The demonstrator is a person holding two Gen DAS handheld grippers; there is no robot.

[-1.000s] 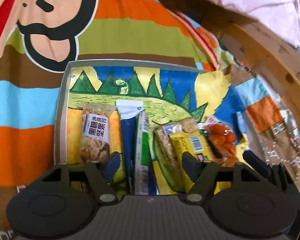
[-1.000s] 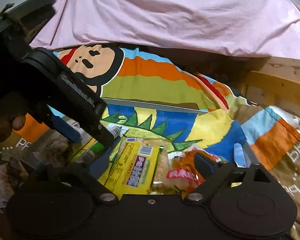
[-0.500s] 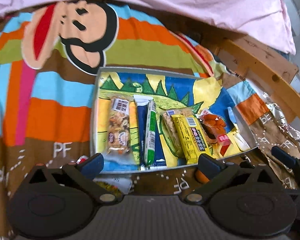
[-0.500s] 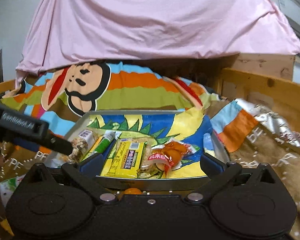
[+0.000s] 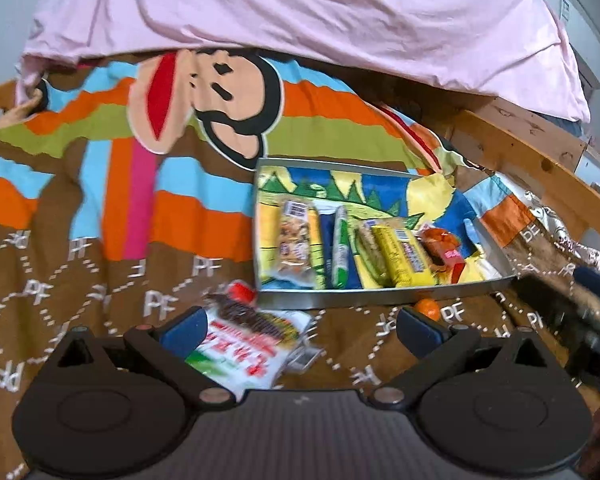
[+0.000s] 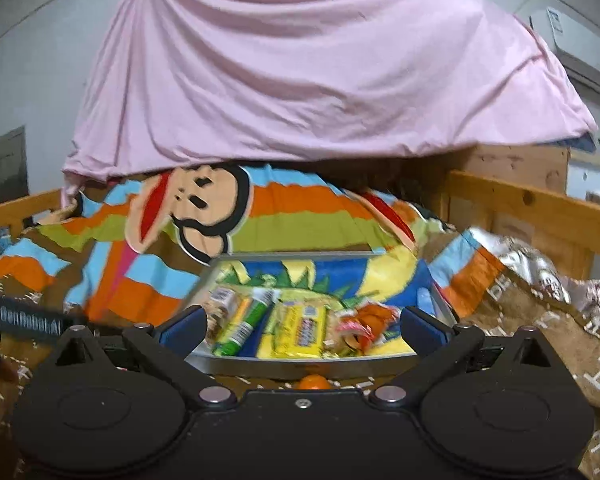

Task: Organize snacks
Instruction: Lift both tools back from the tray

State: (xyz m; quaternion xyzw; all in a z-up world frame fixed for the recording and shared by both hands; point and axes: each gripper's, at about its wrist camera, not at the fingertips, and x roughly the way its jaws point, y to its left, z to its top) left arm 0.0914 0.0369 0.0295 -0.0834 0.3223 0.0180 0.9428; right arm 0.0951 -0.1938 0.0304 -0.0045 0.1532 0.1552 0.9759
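- Snacks sit in a row inside the tray, left wrist view: a nut bar, a green stick pack, a yellow bar and an orange-filled packet. They lie side by side, lengthwise, which reads as deliberate sorting.
- Two items lie outside the tray on the bedspread: a red-and-white packet just before the tray's near-left corner, and a small orange piece just beside the near wall. I judge these are what remains.
- Your left gripper has just been opening; its jaws stand wide with nothing between the pads. The loose packet shows between its fingers below, so it looks the likely next pick.
- Right wrist view: your right gripper has likewise just been opening, stands wide and holds nothing. The tray lies straight ahead, the orange piece just before its near wall.
- The left gripper's body shows at the left edge, well clear of the tray.
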